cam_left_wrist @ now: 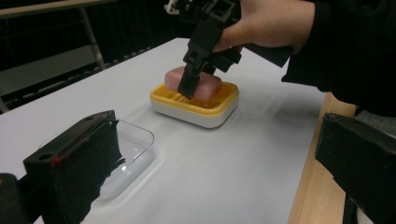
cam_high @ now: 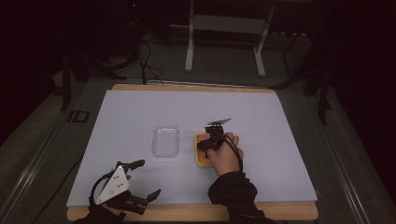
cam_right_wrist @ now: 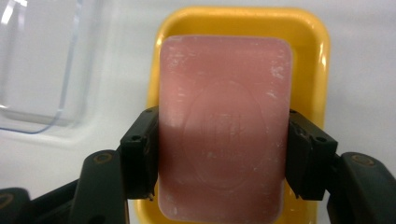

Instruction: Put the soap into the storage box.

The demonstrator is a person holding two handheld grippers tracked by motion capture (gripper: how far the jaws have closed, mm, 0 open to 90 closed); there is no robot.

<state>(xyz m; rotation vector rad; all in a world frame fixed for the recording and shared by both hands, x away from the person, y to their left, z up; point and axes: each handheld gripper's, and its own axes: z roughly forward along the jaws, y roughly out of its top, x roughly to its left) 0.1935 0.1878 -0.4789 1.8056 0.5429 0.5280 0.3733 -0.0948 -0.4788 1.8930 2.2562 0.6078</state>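
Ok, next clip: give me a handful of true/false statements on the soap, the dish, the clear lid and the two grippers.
1. The right gripper has its jaws closed on the long sides of the pink soap bar. True.
2. The soap is over the clear plastic lid. False: it is over the yellow soap dish; the lid holds nothing.
3. The left gripper holds the clear lid. False: its jaws stand open and hold nothing, near the table's front edge, apart from the lid.
4. In the high view the clear lid lies to the left of the yellow dish. True.
5. The dish stands on bare wood. False: it stands on the white sheet that covers the table.
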